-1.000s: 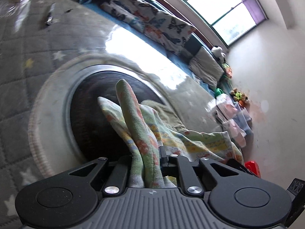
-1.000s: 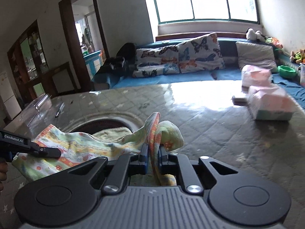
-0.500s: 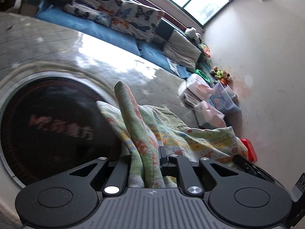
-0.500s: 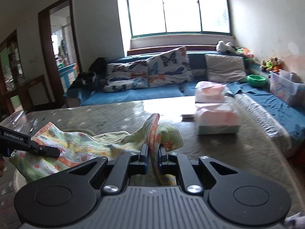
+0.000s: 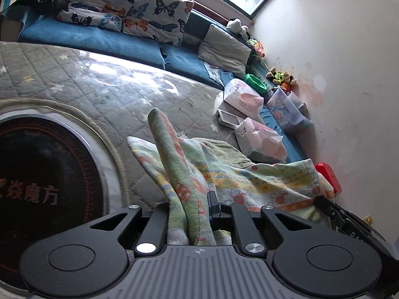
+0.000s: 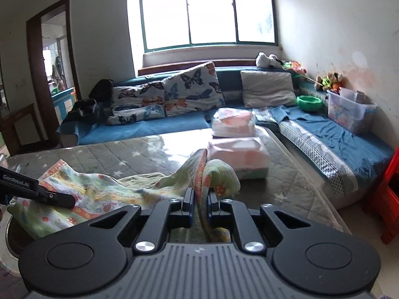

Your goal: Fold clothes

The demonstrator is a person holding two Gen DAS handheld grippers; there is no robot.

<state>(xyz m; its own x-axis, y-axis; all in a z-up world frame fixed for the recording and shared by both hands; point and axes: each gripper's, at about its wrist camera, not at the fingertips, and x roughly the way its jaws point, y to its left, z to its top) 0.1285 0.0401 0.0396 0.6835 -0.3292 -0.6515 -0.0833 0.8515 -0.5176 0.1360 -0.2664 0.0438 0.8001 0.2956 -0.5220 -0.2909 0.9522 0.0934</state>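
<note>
Your left gripper (image 5: pixel 197 206) jaws pinching bunched printed cloth (image 5: pixel 261 182). Your right gripper (image 6: pixel 199 199) jaws pinching its opposite edge. Cloth spans between, above quilted worktop (image 6: pixel 124 154).

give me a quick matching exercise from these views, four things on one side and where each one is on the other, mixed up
Things:
1. patterned cloth
2. butterfly pillows
3. green bowl
4. pink packs

Places:
a. leaning against the back of the blue sofa
b. clamped in both the left gripper and the right gripper
c. on the sofa's side section, beside the clear plastic bin
d. on the far end of the quilted grey table cover

Pairs: 1-b, 2-a, 3-c, 4-d
</note>
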